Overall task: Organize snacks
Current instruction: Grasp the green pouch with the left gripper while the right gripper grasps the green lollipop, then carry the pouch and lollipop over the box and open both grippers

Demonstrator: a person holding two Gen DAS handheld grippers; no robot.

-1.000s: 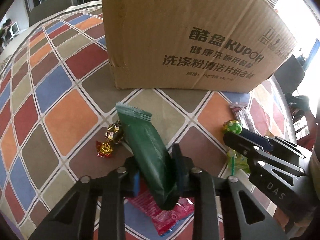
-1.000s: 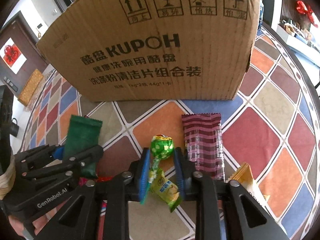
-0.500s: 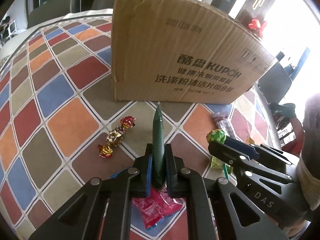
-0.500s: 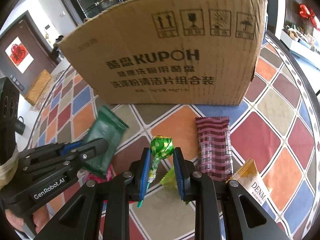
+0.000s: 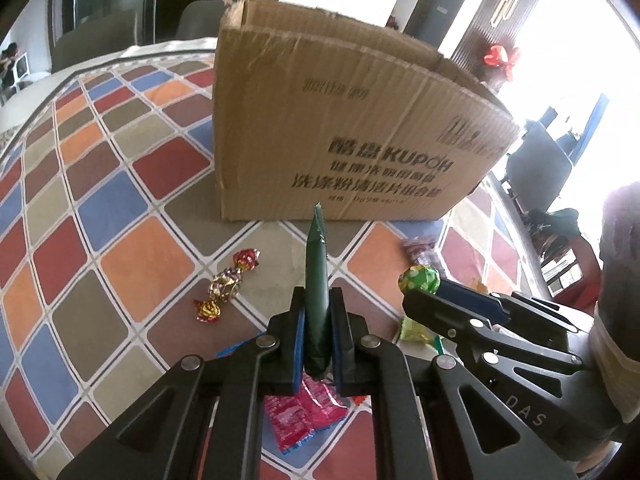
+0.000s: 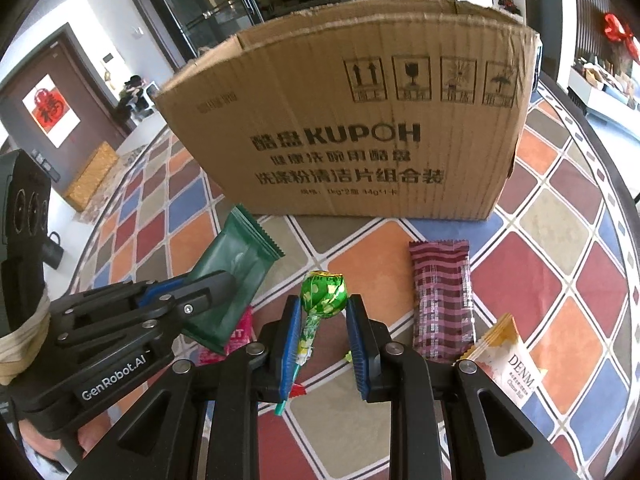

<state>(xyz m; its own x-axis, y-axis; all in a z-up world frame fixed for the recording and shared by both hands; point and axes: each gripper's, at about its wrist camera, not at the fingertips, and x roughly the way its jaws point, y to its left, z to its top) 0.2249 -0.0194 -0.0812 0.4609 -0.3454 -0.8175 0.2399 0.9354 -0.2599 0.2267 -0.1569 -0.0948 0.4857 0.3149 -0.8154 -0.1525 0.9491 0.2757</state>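
My left gripper [image 5: 317,312] is shut on a dark green snack packet [image 5: 317,280], held edge-on above the table; the right wrist view shows that packet [image 6: 232,276] flat in the left gripper [image 6: 208,292]. My right gripper [image 6: 323,312] is shut on a green lollipop [image 6: 323,298], its head between the blue pads and its stick hanging down. The lollipop [image 5: 419,278] also shows in the left wrist view in the right gripper [image 5: 424,300]. An open brown cardboard box [image 5: 344,132] [image 6: 360,140] stands just behind both grippers.
On the chequered tablecloth [image 5: 140,256] lie three foil candies [image 5: 228,284], a pink-red packet [image 5: 304,412], a maroon striped bar [image 6: 440,300], an orange-white DENM packet [image 6: 508,356] and a yellow-green wrapper [image 5: 416,328]. A person's hand [image 5: 616,280] holds the right gripper.
The left gripper closed on the green packet, turned it edge-on and lifted it off the table. The right gripper rose with the lollipop. The box's open top has come into view.
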